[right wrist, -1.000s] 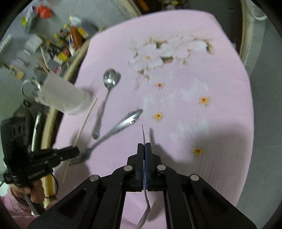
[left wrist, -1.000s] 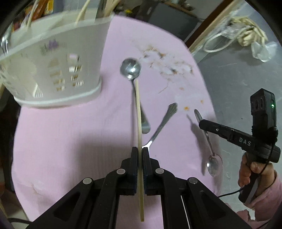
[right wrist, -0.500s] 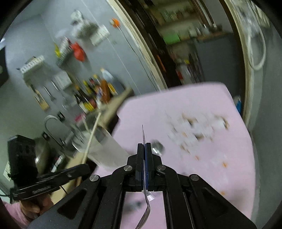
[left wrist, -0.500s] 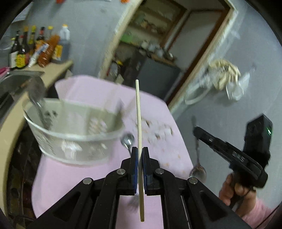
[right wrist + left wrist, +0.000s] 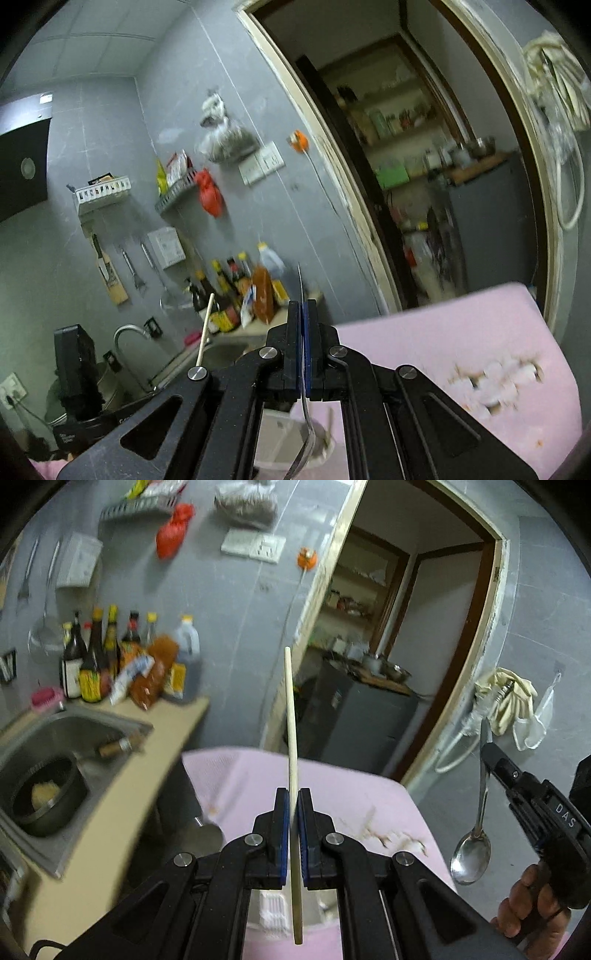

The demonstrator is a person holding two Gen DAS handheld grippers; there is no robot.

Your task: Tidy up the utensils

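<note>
My left gripper (image 5: 291, 797) is shut on a pale wooden chopstick (image 5: 291, 716), which stands upright and pokes out above and below the jaws. My right gripper (image 5: 303, 308) is shut on the handle of a metal spoon (image 5: 306, 439); in the left wrist view the spoon (image 5: 474, 845) hangs bowl-down from that gripper (image 5: 489, 751) at the right. The left gripper's chopstick (image 5: 206, 328) also shows at the left of the right wrist view. Both grippers are raised high above the pink tablecloth (image 5: 351, 790). A white utensil basket (image 5: 273, 910) peeks out below the left jaws.
A steel sink (image 5: 48, 738) with a dark pot (image 5: 44, 797) sits at the left beside a beige counter (image 5: 122, 794) with several sauce bottles (image 5: 110, 664). An open doorway (image 5: 388, 646) lies behind the table. Grey walls carry shelves and hanging tools.
Both grippers have tilted up and lifted away from the table with their utensils. The basket has dropped from mid-view to under the left jaws, and the table utensils have left both views.
</note>
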